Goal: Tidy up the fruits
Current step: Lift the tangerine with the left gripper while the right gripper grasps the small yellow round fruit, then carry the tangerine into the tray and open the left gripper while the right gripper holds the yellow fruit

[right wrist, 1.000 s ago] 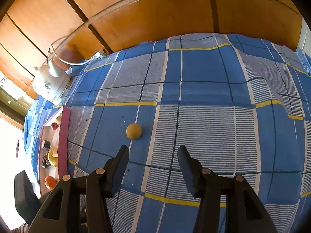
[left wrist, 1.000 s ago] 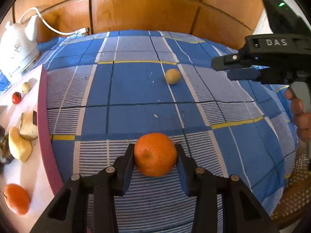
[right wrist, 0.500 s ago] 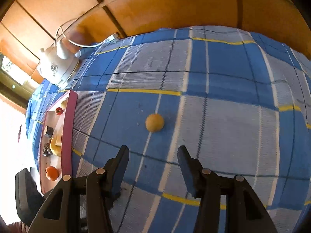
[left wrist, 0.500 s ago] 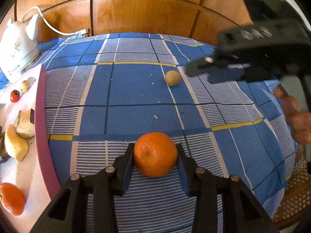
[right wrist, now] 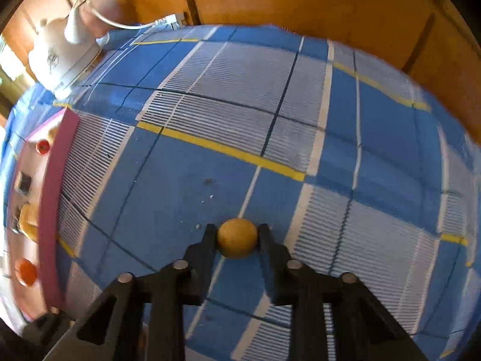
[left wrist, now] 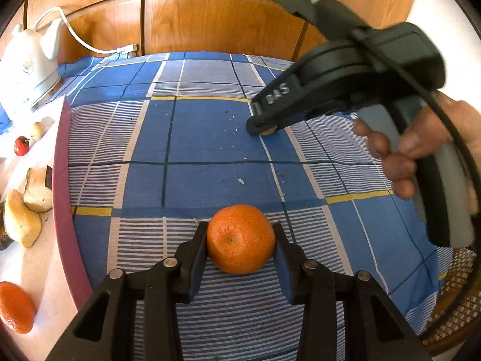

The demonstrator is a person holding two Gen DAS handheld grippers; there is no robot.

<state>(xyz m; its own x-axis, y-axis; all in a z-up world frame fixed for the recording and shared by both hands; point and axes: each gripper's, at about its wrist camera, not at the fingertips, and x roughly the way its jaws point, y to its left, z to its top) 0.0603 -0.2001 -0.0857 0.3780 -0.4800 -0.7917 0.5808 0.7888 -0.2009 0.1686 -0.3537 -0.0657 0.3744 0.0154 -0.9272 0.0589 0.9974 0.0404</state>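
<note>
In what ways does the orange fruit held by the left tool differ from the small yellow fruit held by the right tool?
The orange fruit is clearly larger than the yellow fruit. The first is bright orange with a dimpled skin, the second dull yellow and smooth. The left tool therefore stands wider than the right tool. Both are round, each gripped between two fingers over the checked cloth.

Warm wooden wall panels [left wrist: 210, 21] rise behind a blue checked cloth [left wrist: 210, 138], with a white kettle [left wrist: 27, 69] at the left.
</note>
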